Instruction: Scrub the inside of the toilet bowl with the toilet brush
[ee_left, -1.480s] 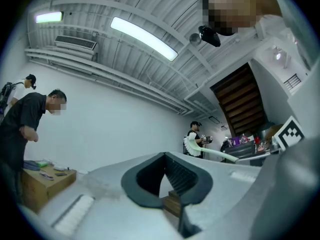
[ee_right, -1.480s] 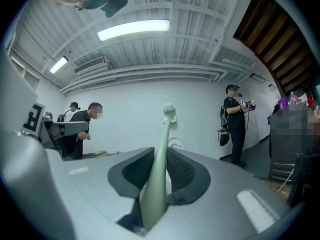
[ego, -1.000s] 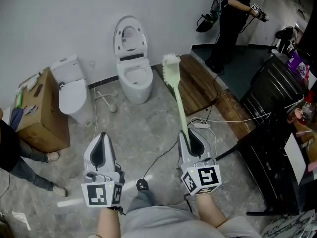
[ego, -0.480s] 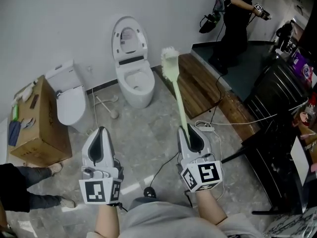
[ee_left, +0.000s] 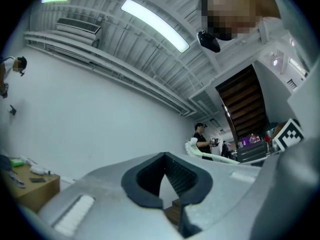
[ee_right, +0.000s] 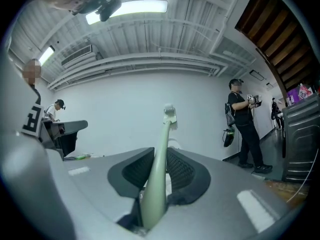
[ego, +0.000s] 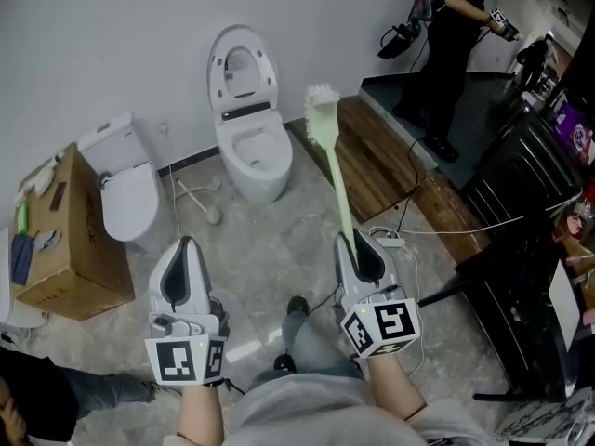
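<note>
Clamping jaws on the toilet brush [ego: 336, 175], the right gripper [ego: 348, 242] flanks the closed left gripper [ego: 186, 243].

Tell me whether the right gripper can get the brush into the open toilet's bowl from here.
Probably yes: the right gripper grips the toilet brush, the open toilet has its lid raised, and nothing stands between them; a step closer may help.

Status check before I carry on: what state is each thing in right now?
toilet brush: raised in the air, head outside any bowl.
right tool: shut on the toilet brush handle.
left tool: shut, empty.
middle toilet: lid up, bowl open.
left toilet: lid down.
</note>
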A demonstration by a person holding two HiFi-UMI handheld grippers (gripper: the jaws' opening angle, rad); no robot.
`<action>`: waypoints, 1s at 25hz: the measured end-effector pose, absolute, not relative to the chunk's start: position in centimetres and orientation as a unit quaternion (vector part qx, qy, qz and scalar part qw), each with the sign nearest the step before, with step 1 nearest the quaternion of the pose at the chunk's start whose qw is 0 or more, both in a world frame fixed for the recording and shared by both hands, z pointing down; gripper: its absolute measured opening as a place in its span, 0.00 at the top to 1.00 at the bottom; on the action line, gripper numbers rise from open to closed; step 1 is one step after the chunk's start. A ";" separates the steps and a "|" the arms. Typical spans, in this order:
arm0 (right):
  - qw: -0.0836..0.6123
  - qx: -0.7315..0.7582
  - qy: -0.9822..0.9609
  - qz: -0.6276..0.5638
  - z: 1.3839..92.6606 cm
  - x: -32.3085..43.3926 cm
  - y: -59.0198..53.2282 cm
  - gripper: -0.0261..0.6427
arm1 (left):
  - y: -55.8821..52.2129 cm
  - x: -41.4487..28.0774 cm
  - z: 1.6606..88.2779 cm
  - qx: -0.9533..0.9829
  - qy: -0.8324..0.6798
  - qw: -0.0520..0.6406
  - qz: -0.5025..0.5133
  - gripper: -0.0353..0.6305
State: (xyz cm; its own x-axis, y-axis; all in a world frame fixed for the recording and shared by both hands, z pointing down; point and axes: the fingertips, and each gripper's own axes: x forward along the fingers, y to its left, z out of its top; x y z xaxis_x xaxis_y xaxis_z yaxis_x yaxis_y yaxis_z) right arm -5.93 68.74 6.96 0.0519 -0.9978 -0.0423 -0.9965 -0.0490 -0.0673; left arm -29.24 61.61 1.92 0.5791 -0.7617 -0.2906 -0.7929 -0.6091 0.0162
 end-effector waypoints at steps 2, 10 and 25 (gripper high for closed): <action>0.037 -0.721 0.692 -0.006 6.9 -5.8 67.2 0.84 | 60.3 -29.3 2.0 -0.885 0.442 0.059 0.135 0.94; 0.034 -0.701 0.712 -0.005 7.2 -4.4 58.0 0.84 | 52.5 -28.0 1.9 -0.872 0.466 0.071 0.130 0.94; 0.038 -0.680 0.732 -0.019 7.3 0.9 41.5 0.84 | 37.3 -22.6 0.2 -0.862 0.483 0.086 0.129 0.94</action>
State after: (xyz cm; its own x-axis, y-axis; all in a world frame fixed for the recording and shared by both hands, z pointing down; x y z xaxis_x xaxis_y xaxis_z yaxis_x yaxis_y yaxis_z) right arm 0.85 41.48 7.33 -0.0716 -0.9970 -0.0296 -0.9941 0.0737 -0.0800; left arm -22.64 37.29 0.18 0.5010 -0.8101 -0.3046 -0.8542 -0.5194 -0.0235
